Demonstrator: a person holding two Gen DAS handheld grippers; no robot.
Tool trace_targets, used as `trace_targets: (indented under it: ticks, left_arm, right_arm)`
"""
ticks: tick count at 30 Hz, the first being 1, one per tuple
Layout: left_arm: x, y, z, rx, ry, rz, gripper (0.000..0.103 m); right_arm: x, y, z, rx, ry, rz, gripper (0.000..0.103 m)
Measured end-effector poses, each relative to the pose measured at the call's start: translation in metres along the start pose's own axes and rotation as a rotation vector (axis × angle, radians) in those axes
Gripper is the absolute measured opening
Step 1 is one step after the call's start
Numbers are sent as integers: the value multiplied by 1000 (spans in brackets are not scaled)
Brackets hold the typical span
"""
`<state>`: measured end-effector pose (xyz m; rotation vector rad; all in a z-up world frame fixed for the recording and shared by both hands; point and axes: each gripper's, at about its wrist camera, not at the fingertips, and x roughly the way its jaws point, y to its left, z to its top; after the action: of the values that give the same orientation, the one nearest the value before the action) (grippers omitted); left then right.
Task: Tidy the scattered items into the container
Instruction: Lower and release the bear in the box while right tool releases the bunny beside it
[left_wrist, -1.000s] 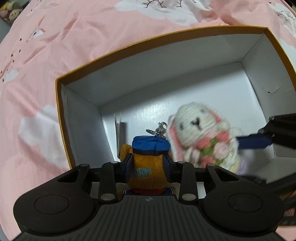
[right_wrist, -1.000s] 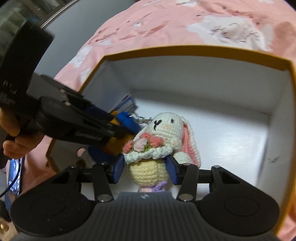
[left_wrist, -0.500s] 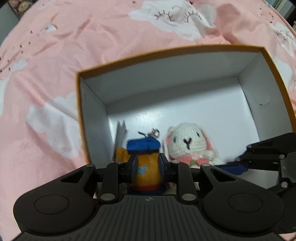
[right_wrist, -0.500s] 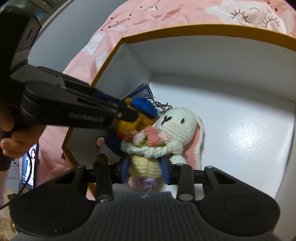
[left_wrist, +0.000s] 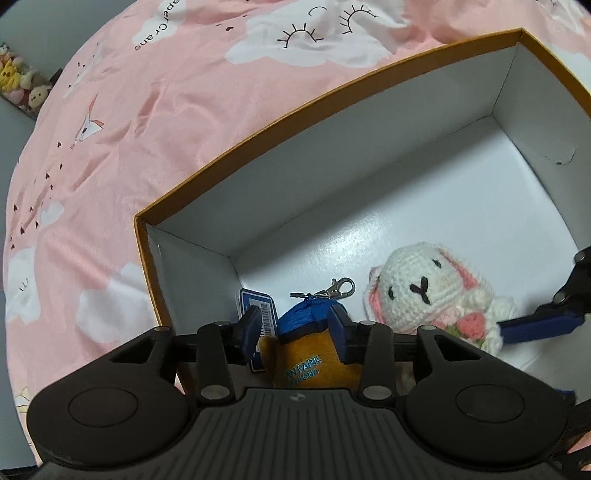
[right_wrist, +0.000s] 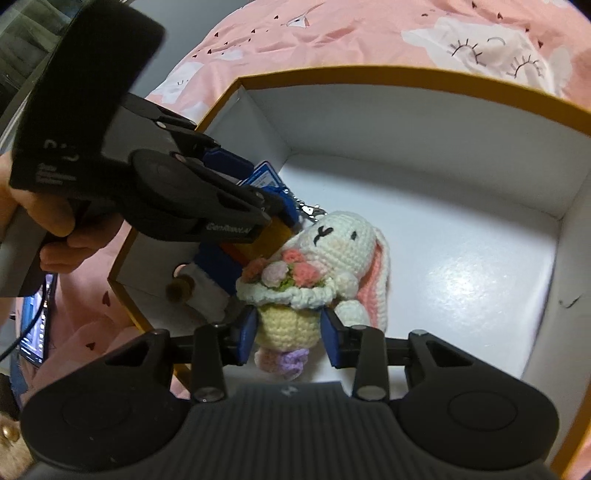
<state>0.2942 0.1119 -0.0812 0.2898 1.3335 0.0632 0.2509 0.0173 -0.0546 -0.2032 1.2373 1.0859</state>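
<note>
An orange-rimmed white box (left_wrist: 332, 184) lies on the pink bedspread; it also shows in the right wrist view (right_wrist: 424, 122). My left gripper (left_wrist: 295, 328) has opened; its jaws stand a little apart from the orange plush keychain with blue cap (left_wrist: 310, 347) between them, low in the box's near left corner. My right gripper (right_wrist: 290, 332) has its pads slightly apart beside the yellow body of the crocheted white bunny (right_wrist: 332, 254), which also shows in the left wrist view (left_wrist: 424, 288), next to the keychain inside the box.
The pink cloud-print bedspread (left_wrist: 147, 110) surrounds the box. The keychain's blue paper tag (left_wrist: 260, 310) and metal clasp (left_wrist: 332, 288) lie against the box's left wall. Small plush toys (left_wrist: 18, 85) sit at the far left. The person's hand (right_wrist: 44, 221) holds the left gripper.
Both grippers lowered the toys further into the box. The left jaws have opened off the keychain, and the right jaws have spread slightly around the bunny.
</note>
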Motion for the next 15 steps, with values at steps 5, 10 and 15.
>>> trace_targets:
  ticks: [5,10,15]
  left_arm:
    - [0,2,-4,-23,23,-72,24]
    - [-3,6,-12,-41,24,-86,22]
    - [-12,13,-19,-69,-40,-121,22]
  right_arm:
    - [-7,-6,4,30,-24,-18,51]
    - [-9,-12,11,61,-40,1,64]
    - [-20,-22,16,104,-83,3,66]
